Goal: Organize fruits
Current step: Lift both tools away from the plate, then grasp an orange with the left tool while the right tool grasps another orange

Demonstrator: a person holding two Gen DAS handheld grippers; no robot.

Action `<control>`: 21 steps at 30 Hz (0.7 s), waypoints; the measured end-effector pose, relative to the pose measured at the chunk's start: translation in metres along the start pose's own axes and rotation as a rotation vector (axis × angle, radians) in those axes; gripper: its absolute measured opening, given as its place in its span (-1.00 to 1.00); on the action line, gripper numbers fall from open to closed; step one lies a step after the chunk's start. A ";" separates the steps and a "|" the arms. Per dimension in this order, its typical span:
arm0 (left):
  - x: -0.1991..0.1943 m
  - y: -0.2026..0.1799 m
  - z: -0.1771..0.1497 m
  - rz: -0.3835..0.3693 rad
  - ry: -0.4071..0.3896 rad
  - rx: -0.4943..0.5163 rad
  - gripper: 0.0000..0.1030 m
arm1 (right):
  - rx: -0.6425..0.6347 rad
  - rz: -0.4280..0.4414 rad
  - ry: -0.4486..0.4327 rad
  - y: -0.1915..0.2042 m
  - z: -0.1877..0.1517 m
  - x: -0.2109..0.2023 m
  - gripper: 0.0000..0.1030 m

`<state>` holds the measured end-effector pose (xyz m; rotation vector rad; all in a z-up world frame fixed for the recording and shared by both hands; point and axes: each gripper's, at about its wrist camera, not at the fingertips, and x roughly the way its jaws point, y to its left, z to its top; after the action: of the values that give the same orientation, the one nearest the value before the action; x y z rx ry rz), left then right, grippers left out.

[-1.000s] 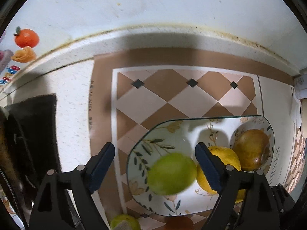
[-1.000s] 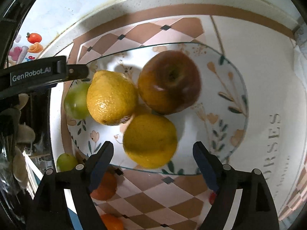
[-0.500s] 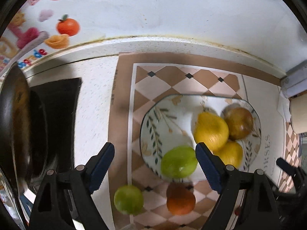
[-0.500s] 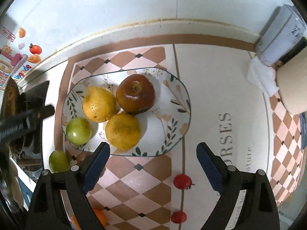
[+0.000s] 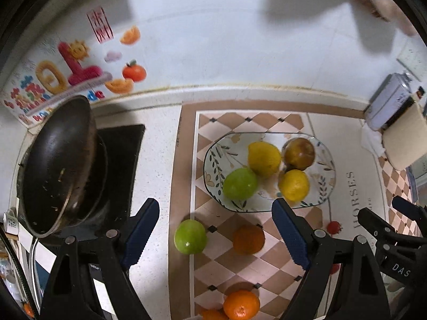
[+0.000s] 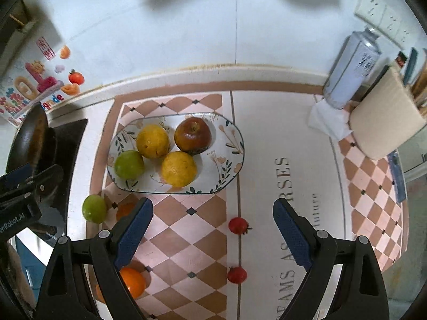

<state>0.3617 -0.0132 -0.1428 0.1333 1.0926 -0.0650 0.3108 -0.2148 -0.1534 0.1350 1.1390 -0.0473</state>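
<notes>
plate [image 6: 234,146]: ahead of my tongs, holding four fruits
left gripper [image 5: 216,236]: spread, empty
right gripper [image 6: 213,233]: spread, empty
mat [image 6: 267,122] text: "HORSES"

- The plate [image 6: 234,144] sits on the mat [image 6: 267,138] toward the bench's back edge, holding four fruits [image 6: 178,168].
- Five loose fruits [image 6: 94,208] lie nearer the front edge.
- A pan [image 5: 58,160] stands at the left end.
</notes>
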 end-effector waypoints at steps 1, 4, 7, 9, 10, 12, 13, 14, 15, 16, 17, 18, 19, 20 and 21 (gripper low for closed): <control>-0.009 -0.001 -0.003 -0.002 -0.019 0.002 0.67 | -0.001 -0.003 -0.015 0.000 -0.002 -0.008 0.82; -0.030 -0.006 -0.011 -0.008 -0.060 0.014 0.67 | 0.004 0.002 -0.055 0.000 -0.010 -0.033 0.82; -0.049 -0.006 -0.019 -0.021 -0.091 0.015 0.67 | 0.007 0.006 -0.088 0.002 -0.017 -0.054 0.82; -0.061 -0.007 -0.024 -0.029 -0.111 0.019 0.67 | 0.008 0.012 -0.107 0.004 -0.022 -0.066 0.82; -0.066 -0.008 -0.027 -0.031 -0.118 0.021 0.67 | 0.007 0.014 -0.114 0.006 -0.024 -0.072 0.82; -0.075 -0.009 -0.031 -0.038 -0.130 0.027 0.67 | 0.006 0.018 -0.127 0.008 -0.028 -0.082 0.82; -0.079 -0.009 -0.033 -0.038 -0.138 0.028 0.67 | 0.008 0.020 -0.134 0.010 -0.030 -0.086 0.82; -0.082 -0.009 -0.034 -0.038 -0.144 0.028 0.67 | 0.009 0.024 -0.138 0.011 -0.032 -0.090 0.82; -0.085 -0.008 -0.036 -0.042 -0.146 0.026 0.67 | 0.010 0.028 -0.143 0.011 -0.033 -0.093 0.82; -0.088 -0.006 -0.038 -0.047 -0.150 0.020 0.67 | 0.012 0.030 -0.147 0.012 -0.035 -0.096 0.82; -0.089 -0.005 -0.039 -0.050 -0.151 0.016 0.67 | 0.013 0.034 -0.150 0.013 -0.037 -0.098 0.82; -0.091 -0.004 -0.040 -0.053 -0.152 0.013 0.67 | 0.014 0.037 -0.154 0.015 -0.038 -0.100 0.82; -0.093 -0.003 -0.042 -0.057 -0.153 0.008 0.67 | 0.014 0.049 -0.161 0.015 -0.039 -0.101 0.82; -0.095 -0.001 -0.043 -0.059 -0.155 0.004 0.67 | 0.017 0.053 -0.164 0.016 -0.040 -0.103 0.82; -0.097 0.000 -0.045 -0.057 -0.159 0.000 0.67 | 0.019 0.057 -0.164 0.017 -0.041 -0.103 0.82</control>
<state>0.2775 -0.0080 -0.0772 0.0958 0.9377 -0.1245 0.2326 -0.1962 -0.0754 0.1775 0.9705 -0.0187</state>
